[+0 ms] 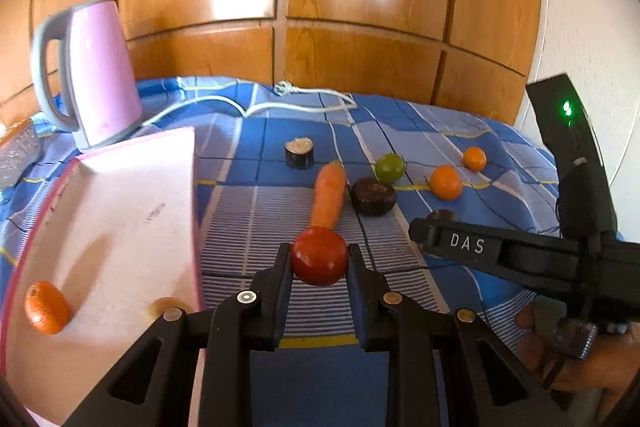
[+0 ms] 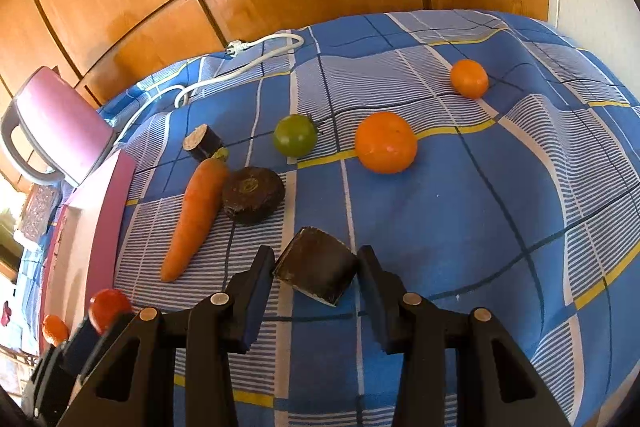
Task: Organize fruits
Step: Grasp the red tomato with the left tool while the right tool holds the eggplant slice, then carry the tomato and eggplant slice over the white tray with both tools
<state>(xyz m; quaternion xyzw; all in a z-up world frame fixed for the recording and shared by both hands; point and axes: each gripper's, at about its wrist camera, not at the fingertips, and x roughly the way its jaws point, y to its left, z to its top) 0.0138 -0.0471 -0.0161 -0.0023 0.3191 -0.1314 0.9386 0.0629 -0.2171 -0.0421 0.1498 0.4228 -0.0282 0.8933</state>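
The left gripper point(image 1: 319, 259) pinches the red tomato point(image 1: 319, 255); the pink tray point(image 1: 132, 211) lies just to its left. The right gripper point(image 2: 316, 269) stands open around a dark wedge point(image 2: 316, 271), whether touching I cannot tell.

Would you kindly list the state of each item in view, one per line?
Left tongs: shut on the red tomato, off the cloth.
Right tongs: open around the dark wedge.
Pink tray: holds one orange.
Carrot: lying flat, touching the dark round piece.
Kettle: upright, unplugged.
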